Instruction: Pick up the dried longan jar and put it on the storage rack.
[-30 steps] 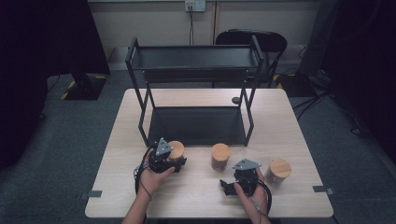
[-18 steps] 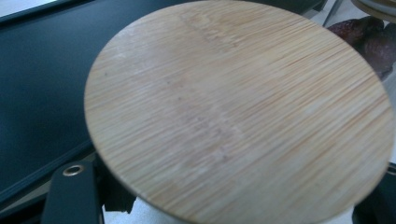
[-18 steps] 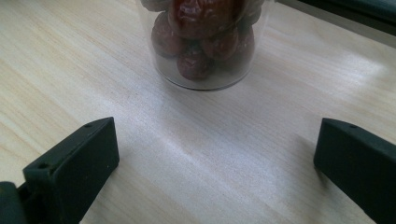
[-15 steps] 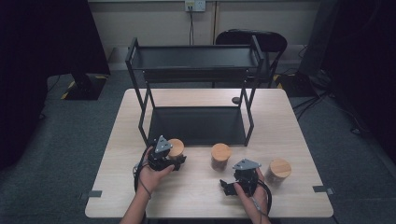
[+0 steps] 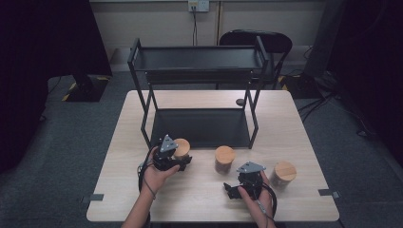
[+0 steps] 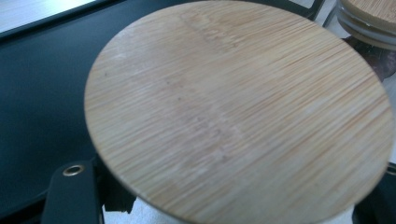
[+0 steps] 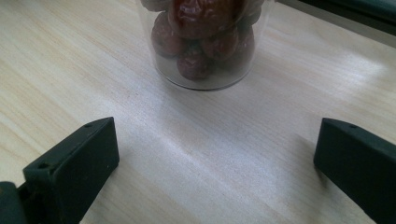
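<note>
Glass jar (image 5: 181, 150), round bamboo lid (image 6: 238, 109)

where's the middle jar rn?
High view: the middle jar stands on the table just in front of the black rack, between the left claw at its jar and the right claw.

The left hand (image 5: 154, 175) reaches forward from the bottom edge, holding the left gripper (image 5: 172, 159) with its jaws set either side of a round lid. The right hand (image 5: 256, 195) holds the right gripper (image 5: 236, 188) low over the surface, jaws spread wide apart and empty.
</note>
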`<state>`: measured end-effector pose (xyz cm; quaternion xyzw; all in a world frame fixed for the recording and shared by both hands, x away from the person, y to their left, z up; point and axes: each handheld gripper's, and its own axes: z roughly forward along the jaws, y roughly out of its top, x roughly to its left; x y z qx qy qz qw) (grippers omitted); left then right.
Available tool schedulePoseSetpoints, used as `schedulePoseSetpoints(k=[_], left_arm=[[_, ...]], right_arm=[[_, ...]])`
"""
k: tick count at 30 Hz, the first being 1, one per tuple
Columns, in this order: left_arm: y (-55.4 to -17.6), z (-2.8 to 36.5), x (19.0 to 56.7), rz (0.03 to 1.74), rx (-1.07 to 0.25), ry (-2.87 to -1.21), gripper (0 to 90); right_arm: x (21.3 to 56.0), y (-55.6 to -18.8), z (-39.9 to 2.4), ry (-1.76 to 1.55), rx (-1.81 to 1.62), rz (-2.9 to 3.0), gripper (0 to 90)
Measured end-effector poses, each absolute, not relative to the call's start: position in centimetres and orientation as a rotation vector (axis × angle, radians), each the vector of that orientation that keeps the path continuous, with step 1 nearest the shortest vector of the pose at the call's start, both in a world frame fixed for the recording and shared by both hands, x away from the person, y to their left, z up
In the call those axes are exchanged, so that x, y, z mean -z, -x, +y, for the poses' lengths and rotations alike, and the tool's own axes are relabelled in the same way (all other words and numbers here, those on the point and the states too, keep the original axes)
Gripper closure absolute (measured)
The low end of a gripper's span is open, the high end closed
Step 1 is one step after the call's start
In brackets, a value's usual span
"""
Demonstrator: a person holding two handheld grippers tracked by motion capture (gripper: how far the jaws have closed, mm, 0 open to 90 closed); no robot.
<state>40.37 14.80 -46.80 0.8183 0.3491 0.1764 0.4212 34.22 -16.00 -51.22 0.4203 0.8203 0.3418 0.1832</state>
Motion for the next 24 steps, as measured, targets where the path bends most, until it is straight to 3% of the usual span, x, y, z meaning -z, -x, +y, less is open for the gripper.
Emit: schedulePoseSetpoints(k=[24], left_arm=[[-42.1,15.2,45.4,0.909,-0.443,-2.022,25.8]], right_arm=[[51.2,-34.2,-16.0,-1.186,-0.964,2.313,0.0]])
